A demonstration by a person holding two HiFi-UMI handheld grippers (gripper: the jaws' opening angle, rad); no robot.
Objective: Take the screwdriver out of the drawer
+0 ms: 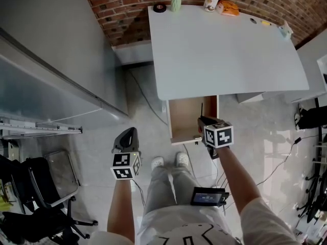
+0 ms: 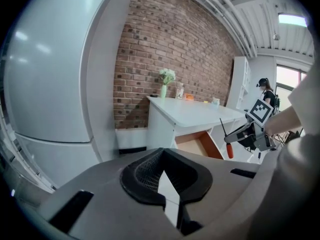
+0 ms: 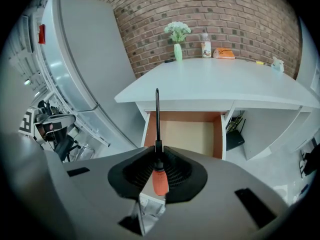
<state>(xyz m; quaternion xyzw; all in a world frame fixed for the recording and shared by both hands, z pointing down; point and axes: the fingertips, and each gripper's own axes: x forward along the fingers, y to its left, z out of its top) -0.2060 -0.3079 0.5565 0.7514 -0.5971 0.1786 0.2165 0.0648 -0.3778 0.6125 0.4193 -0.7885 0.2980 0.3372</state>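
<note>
The screwdriver point(image 3: 160, 180) has an orange handle and a thin black shaft. My right gripper point(image 3: 157, 146) is shut on it, shaft pointing forward over the open drawer point(image 3: 148, 129). In the head view the right gripper point(image 1: 203, 121) hovers above the drawer's point(image 1: 170, 122) front right corner; the wooden drawer looks empty. The left gripper view shows the screwdriver point(image 2: 229, 150) hanging from that gripper, orange handle down. My left gripper point(image 1: 130, 131) is to the left of the drawer over the floor. Its jaws point(image 2: 162, 151) are shut with nothing between them.
The white table point(image 1: 225, 50) stands against a brick wall. A vase point(image 1: 176, 2), a cup point(image 1: 211, 1), an orange item point(image 1: 229, 8) and a tape roll point(image 1: 160, 7) sit along its far edge. A grey fridge point(image 1: 46, 60) is on the left, a black chair point(image 1: 36, 208) lower left.
</note>
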